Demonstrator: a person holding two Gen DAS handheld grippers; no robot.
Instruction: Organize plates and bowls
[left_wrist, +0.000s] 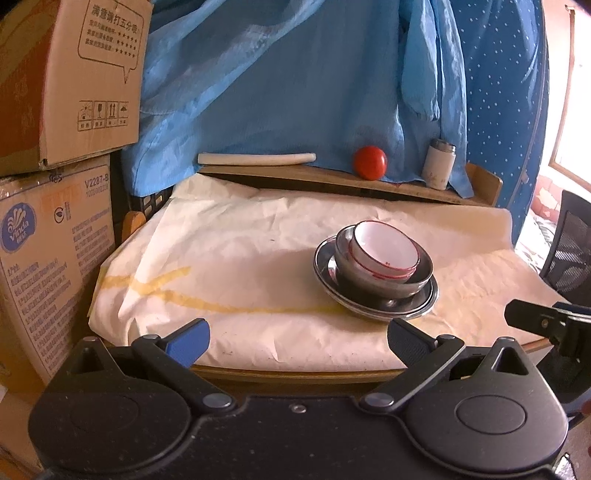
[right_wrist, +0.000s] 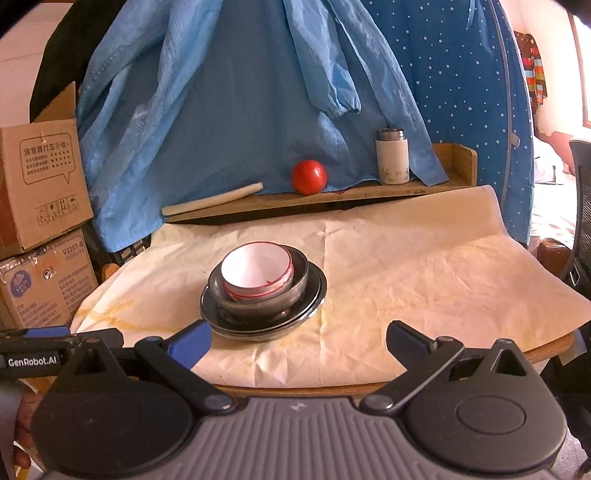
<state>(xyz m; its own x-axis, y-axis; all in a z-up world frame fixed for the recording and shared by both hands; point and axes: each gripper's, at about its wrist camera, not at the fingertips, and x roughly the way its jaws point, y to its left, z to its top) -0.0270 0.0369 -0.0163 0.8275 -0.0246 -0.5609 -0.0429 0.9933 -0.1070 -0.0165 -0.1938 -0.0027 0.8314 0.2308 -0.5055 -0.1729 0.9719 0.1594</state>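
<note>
The white bowl (right_wrist: 256, 271) sits in a metal bowl (right_wrist: 264, 301) on metal plates (right_wrist: 314, 295), near the middle of the surface (right_wrist: 424, 277). It looks breakable and smooth, so I would pinch its rim. My left tool (left_wrist: 297, 341) and right tool (right_wrist: 298, 341) are both wide apart, holding nothing.
</note>
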